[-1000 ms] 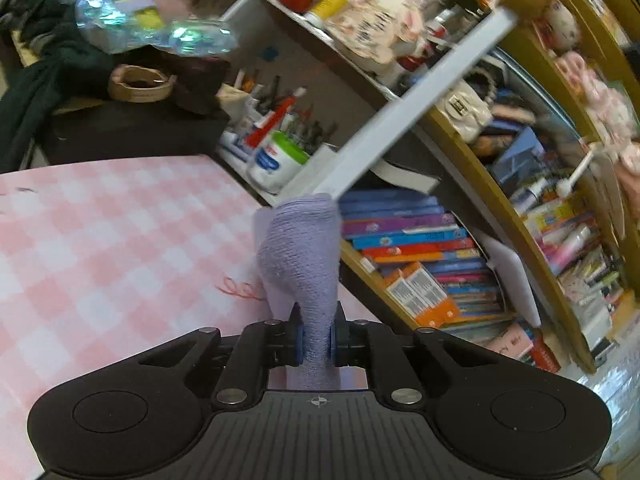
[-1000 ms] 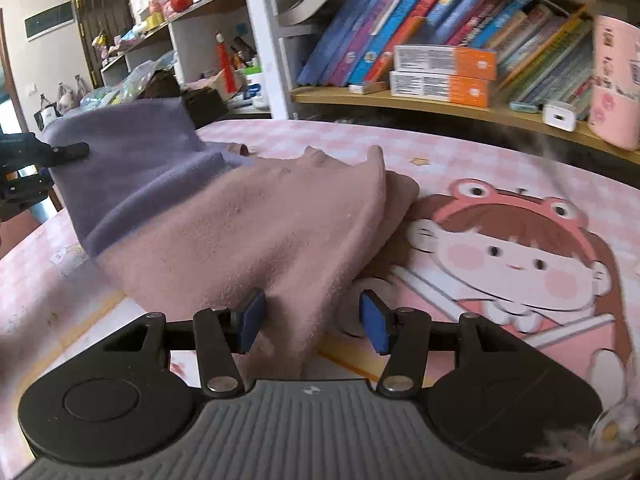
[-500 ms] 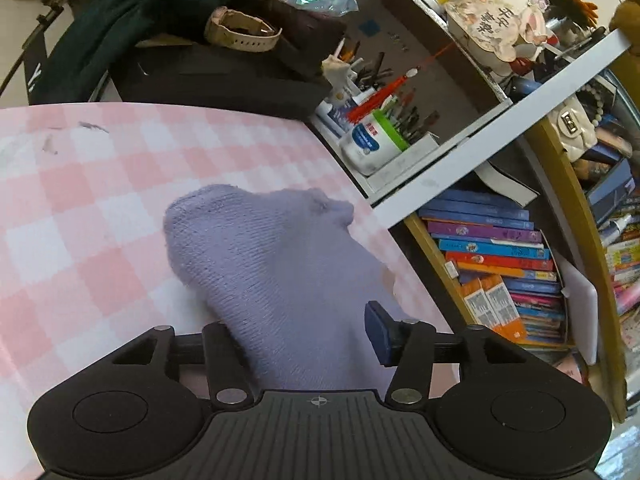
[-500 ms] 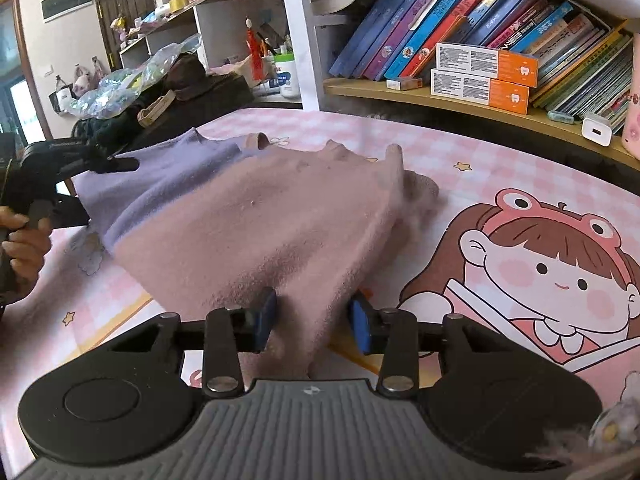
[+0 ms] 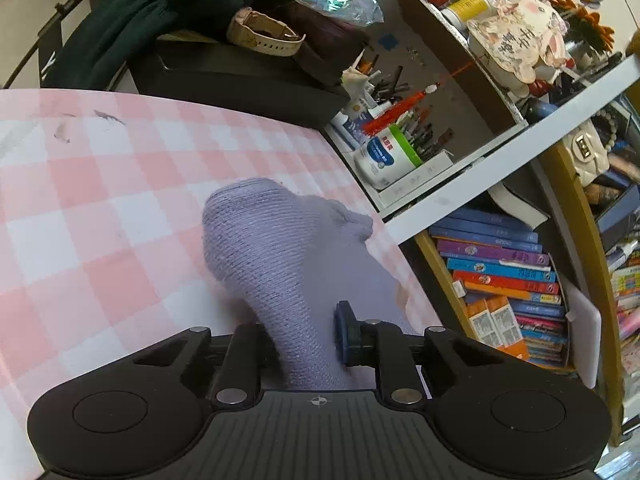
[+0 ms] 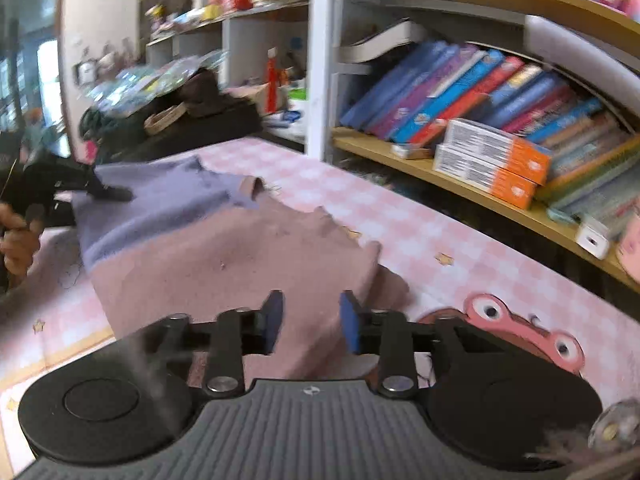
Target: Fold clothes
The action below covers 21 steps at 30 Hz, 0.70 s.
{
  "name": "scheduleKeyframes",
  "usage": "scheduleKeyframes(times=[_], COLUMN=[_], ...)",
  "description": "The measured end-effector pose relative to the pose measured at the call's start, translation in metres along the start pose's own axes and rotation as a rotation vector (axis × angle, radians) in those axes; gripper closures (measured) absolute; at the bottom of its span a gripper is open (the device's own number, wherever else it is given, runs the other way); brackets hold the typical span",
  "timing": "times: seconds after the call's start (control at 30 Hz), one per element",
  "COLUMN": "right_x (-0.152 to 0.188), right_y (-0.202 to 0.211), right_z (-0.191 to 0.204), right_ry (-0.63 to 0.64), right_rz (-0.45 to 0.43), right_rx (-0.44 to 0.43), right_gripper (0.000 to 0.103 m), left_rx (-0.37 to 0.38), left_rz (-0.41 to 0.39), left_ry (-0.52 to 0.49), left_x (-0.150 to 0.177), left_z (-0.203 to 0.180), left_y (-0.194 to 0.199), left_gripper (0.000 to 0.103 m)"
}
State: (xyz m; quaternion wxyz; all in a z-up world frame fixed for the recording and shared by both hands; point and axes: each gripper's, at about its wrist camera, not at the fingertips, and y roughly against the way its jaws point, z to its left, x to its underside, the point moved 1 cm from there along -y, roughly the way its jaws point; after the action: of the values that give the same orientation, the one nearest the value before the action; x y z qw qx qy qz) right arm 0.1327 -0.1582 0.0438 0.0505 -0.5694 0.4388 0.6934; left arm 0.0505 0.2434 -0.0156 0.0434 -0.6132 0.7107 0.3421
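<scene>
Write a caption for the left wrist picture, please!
Open left gripper straddles lilac knitted garment on pink checked tablecloth.

My sweater (image 6: 224, 256) is lilac at ten o'clock and dusty pink below. The tablecloth (image 5: 100, 208) has pink-white checks. My pads (image 6: 349, 322) are blue.

Both grippers (image 5: 300, 340) (image 6: 310, 322) spread apart

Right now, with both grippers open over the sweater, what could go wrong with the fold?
1. The purple end of the sweater bulges up between the left gripper fingers; it may not lie flat.
2. The right gripper has pink cloth between its open fingers; pulling away could drag it.
3. The sweater's far edge looks ragged and uneven; the fold may come out crooked.
</scene>
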Motion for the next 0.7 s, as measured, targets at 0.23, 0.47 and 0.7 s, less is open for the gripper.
scheduleKeyframes(times=[0.23,0.47,0.7], right_x=[0.025,0.035,0.036], right_y=[-0.011,-0.011,-0.011], right_z=[-0.02,-0.029,-0.031], right_ry=[-0.101,-0.189,-0.203], right_rz=[0.001,-0.008,-0.003], right_rx=[-0.081,-0.096,-0.102], right_gripper=[0.079,0.079,0.078], left_rx=[-0.018,0.024,0.103], left_rz=[0.005,-0.062,-0.133], left_ry=[-0.047,-0.305,-0.722], left_x=[-0.002,0.008,0.046], left_z=[-0.005,-0.071,-0.164], left_y=[-0.002,0.02,0.049], left_gripper=[0.085,0.089,0.088])
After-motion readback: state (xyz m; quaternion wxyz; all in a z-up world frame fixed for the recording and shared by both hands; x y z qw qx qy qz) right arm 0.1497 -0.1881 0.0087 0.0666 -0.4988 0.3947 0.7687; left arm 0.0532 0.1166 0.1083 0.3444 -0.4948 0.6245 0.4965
